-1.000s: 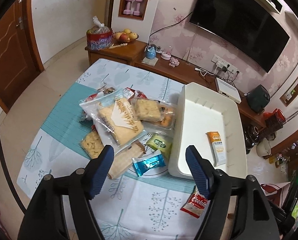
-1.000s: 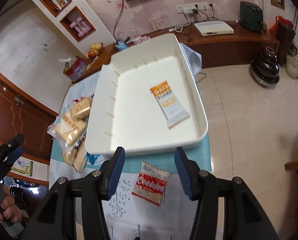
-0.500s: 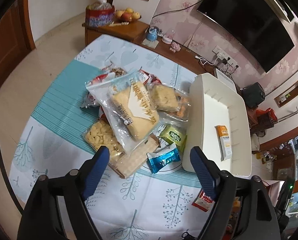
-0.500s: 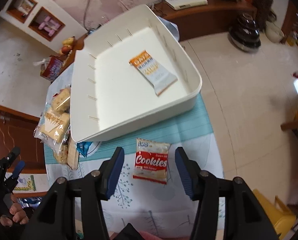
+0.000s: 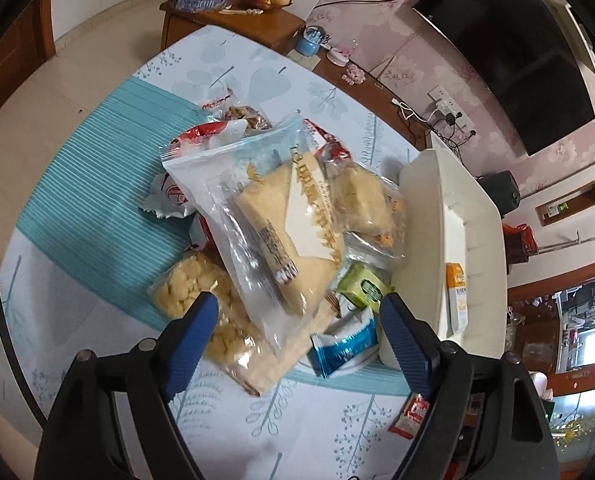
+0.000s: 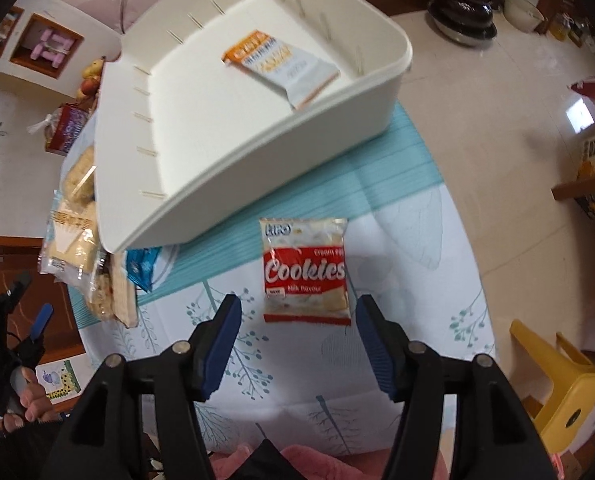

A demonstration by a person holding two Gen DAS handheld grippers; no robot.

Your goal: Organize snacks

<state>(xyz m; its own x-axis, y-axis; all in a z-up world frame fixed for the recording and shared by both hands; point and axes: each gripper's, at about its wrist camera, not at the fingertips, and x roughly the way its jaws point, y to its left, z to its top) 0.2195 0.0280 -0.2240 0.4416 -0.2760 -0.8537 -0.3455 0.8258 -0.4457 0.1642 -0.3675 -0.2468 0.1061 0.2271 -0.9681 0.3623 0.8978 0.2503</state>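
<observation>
Snacks in clear plastic bags [image 5: 281,236] lie heaped on the leaf-patterned table [image 5: 97,184] beside the white plastic bin [image 6: 257,168]. Left hand-held gripper [image 5: 297,332] hovers wide open, empty. Right hand-held gripper [image 6: 297,336], equally open, flanks the red-and-white cookie packet [image 6: 305,272].

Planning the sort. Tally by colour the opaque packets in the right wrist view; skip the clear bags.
Orange packet, in the bin: 1
Red Cookies packet: 1
Blue packet: 1
Total: 3
</observation>
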